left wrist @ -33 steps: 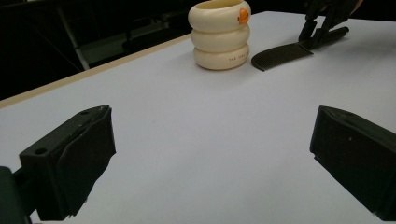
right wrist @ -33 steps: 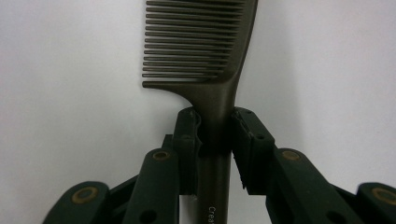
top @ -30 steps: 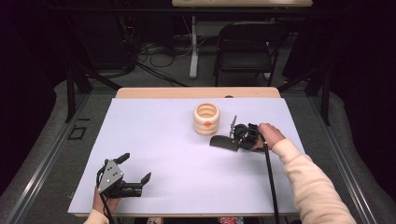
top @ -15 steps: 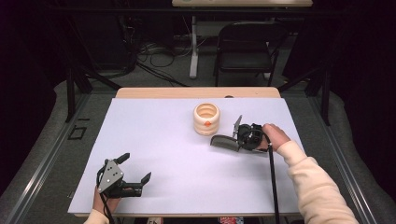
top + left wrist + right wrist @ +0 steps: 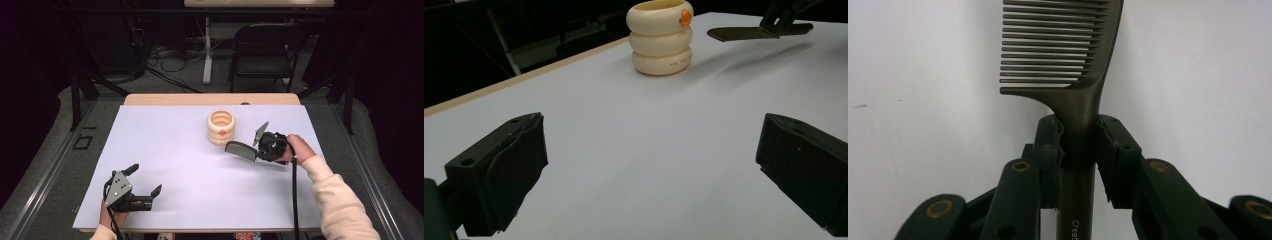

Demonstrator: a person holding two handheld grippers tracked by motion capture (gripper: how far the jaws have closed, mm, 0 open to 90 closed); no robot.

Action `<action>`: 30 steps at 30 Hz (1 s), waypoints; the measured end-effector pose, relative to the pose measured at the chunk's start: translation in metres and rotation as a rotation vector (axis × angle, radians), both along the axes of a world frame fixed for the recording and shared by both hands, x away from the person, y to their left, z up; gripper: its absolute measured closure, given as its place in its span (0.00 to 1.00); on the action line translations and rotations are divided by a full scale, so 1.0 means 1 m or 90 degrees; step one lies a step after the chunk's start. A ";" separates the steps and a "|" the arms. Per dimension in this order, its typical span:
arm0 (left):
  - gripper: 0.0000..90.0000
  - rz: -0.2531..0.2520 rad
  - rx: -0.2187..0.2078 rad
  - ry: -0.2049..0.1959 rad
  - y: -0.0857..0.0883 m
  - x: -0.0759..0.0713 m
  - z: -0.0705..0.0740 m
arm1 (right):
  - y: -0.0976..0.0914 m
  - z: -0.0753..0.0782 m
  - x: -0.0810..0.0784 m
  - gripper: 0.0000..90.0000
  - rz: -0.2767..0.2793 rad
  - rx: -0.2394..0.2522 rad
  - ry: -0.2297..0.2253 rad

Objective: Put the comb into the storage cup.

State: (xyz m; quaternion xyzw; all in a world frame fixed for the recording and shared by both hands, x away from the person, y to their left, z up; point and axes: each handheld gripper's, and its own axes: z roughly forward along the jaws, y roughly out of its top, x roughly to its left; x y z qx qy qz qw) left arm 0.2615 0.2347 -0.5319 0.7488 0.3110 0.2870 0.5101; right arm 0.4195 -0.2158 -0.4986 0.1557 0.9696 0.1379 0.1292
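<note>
A dark comb (image 5: pixel 1068 55) with wide teeth is clamped by its handle between the jaws of my right gripper (image 5: pixel 1079 150), which is shut on it. From above, the comb (image 5: pixel 241 149) sticks out leftward from the right gripper (image 5: pixel 260 150), held just above the white sheet and right of a cream ribbed cup (image 5: pixel 221 127) with an orange spot. My left gripper (image 5: pixel 145 184) rests near the front left of the sheet, jaws wide open with nothing between them. In the left gripper view, the cup (image 5: pixel 660 36) stands ahead and the comb (image 5: pixel 744 33) hovers at its right.
The white sheet (image 5: pixel 175 150) covers a wooden table (image 5: pixel 210 99). A black cable (image 5: pixel 295 200) trails from the right gripper toward the front edge. A folding chair (image 5: pixel 265 47) and floor cables lie beyond the table.
The right gripper with the comb has drifted slightly right and up, away from the cup. The left gripper has stayed put.
</note>
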 end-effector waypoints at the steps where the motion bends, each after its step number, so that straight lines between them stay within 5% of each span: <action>1: 0.00 0.000 0.000 0.000 0.000 0.000 0.000 | -0.001 0.001 0.000 0.80 0.002 0.006 -0.003; 30: 0.00 0.000 -0.003 0.002 0.000 0.000 0.000 | -0.005 0.007 -0.017 0.80 -0.032 0.147 -0.033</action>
